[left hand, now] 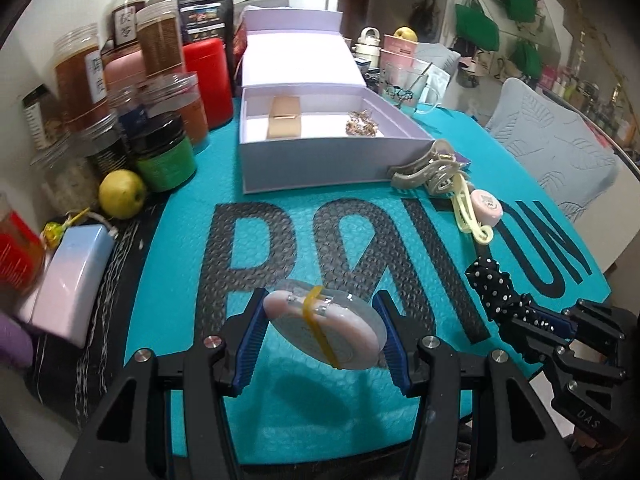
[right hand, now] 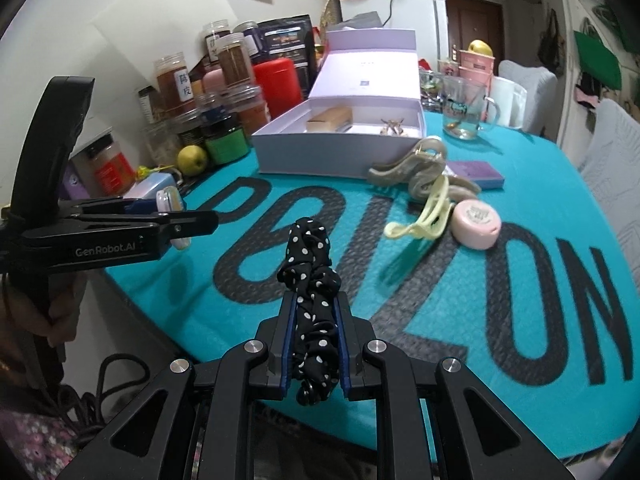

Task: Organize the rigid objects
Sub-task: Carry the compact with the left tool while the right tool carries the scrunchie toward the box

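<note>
Left wrist view: left gripper [left hand: 322,334] pinches a round pink case [left hand: 320,330] wrapped in a yellow band, lifted above the teal mat [left hand: 192,264] on the desk; open lavender box [left hand: 316,160] sits ahead, holding a tan piece [left hand: 283,117] and a gold tangle [left hand: 362,124]; beige claw clip [left hand: 424,172], pale yellow clip [left hand: 468,212] and a pink round tin [left hand: 486,208] crowd the box's right front corner; jars [left hand: 120,92] and a yellow-green fruit [left hand: 122,194] at left; right gripper [left hand: 540,320] low right, clamping a polka-dot scrunchie [left hand: 494,284].

Right wrist view: right gripper [right hand: 316,328] pressed tight on the scrunchie [right hand: 310,268], above the mat; left gripper [right hand: 176,216] at left with the case [right hand: 170,200]; clips [right hand: 420,172] and tin [right hand: 476,224] lie between the gripper and the box [right hand: 332,152]; purple pad [right hand: 476,174] beside them; glass mug [right hand: 466,108] behind.
</note>
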Tool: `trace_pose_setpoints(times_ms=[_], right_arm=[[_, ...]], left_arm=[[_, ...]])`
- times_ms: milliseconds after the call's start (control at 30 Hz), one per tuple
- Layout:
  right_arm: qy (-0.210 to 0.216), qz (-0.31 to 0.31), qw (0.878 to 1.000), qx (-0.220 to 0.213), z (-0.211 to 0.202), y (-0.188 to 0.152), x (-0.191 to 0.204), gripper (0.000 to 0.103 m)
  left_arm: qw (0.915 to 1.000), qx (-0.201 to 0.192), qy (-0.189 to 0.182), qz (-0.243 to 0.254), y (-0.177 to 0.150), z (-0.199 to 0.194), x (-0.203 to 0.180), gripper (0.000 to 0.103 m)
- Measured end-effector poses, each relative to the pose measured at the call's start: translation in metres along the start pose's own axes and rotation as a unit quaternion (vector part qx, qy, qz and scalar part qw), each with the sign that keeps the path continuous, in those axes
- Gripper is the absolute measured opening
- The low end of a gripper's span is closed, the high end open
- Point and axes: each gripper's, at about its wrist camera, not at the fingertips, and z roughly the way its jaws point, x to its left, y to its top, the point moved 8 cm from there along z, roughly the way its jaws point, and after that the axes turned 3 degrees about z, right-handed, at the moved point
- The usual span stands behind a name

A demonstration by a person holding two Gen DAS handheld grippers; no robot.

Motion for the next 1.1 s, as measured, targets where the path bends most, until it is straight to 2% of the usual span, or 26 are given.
trace_pose_setpoints(times_ms=[200,467,700,1100], right_arm=[[0.011,0.011,1.000,-0.006,-0.007,-0.001,0.005,0.017],[0.003,0.010,1.000,-0.005,0.002,0.016,0.007,0.017],[0.017,0.009,1.000,0.002,0.016,0.039,0.007,0.017],[0.015,-0.028,0.999,-0.010,0.030,0.105,0.004,0.017]], left_arm=[[1.0000,-0.001,0.000,0.006,-0.007,-0.007,-0.001,0.053],[0.9999,0.008,-0.007,0.006,0.003,0.002,0.008,0.053],[0.9999,0.010,-0.001,-0.003,0.028,0.011,0.021,0.053],[0.9999,-0.014,-0.004,-0.002,0.089,0.017,0.028,0.053]])
